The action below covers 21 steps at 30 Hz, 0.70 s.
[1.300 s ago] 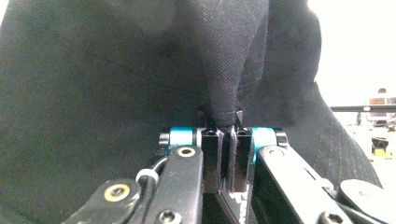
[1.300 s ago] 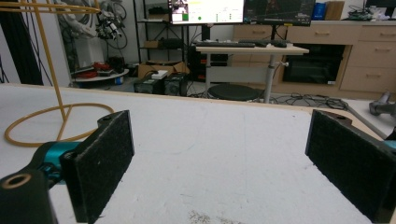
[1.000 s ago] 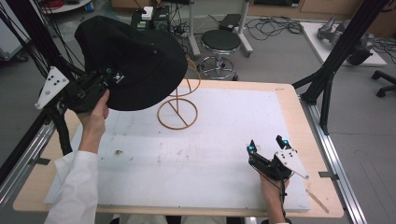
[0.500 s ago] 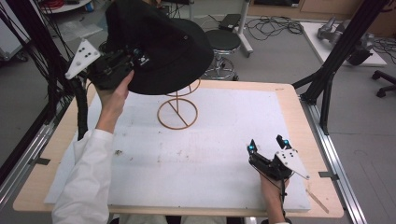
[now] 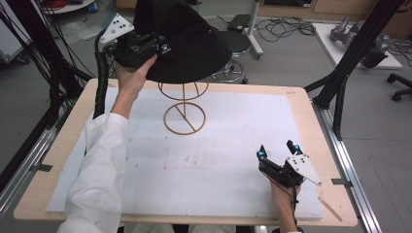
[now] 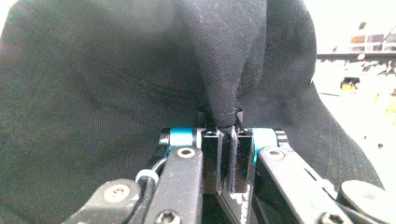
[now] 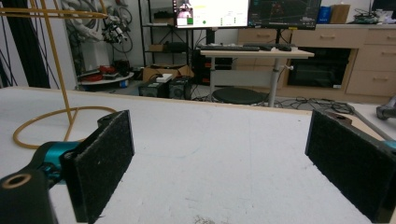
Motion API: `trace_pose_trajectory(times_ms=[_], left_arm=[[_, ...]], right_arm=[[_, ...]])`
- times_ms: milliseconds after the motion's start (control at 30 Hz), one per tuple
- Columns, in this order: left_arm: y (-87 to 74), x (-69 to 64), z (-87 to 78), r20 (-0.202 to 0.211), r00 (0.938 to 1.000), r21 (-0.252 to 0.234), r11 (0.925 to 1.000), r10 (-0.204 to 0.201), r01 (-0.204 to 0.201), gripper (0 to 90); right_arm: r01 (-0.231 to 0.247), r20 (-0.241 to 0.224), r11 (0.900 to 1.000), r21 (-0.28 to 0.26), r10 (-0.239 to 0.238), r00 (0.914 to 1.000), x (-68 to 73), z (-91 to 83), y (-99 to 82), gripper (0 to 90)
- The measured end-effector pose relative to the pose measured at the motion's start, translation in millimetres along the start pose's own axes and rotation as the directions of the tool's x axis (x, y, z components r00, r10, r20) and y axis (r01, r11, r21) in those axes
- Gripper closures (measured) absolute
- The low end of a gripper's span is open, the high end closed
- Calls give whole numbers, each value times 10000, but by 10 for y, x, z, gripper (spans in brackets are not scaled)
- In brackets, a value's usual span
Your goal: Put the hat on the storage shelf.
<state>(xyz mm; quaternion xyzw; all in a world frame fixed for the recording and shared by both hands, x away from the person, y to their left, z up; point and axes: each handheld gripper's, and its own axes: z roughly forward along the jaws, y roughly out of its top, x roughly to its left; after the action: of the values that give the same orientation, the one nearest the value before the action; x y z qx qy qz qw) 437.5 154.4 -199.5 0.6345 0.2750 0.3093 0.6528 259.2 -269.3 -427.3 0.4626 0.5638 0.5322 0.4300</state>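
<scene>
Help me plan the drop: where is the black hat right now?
In the high view the black hat hangs far left, above the wire stand, pinched by the left gripper.

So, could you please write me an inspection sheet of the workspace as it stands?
Surface: wooden table under a white mat, faintly scuffed.
Job's things: black fabric bucket hat held over the golden wire hat stand; whether it rests on the stand cannot be told.
Clutter: nothing seen on the mat.
Grippers: left gripper shut on the hat's brim; right gripper open, low over the mat's near right part.
Cables: black ribbed cable trails from the left gripper; loose leads on the floor.
Surroundings: black stool, black frame struts, desk with monitors.
</scene>
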Motion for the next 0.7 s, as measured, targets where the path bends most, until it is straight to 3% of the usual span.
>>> trace_pose_trajectory(times_ms=[133, 233, 500, 700], left_arm=[[-81, -9, 52, -57, 10000, 545, 9985, 48, -45, 862], [-143, -33, 49, -39, 9998, 562, 9983, 176, -174, 861], [-285, -4, 43, -66, 10000, 1026, 9947, 39, -32, 856], [-365, -64, 103, 207, 9998, 1492, 9888, 22, -53, 853]], right_arm=[[38, -4, 10000, -11, -38, 10000, -1, 4, -1, 71], [12, 18, 10000, -51, -12, 10000, -4, -1, 2, 71], [-78, -66, 10000, -38, 78, 9999, 15, 7, 0, 71], [-60, -44, 10000, -68, 59, 10000, 14, 9, 3, 71]])
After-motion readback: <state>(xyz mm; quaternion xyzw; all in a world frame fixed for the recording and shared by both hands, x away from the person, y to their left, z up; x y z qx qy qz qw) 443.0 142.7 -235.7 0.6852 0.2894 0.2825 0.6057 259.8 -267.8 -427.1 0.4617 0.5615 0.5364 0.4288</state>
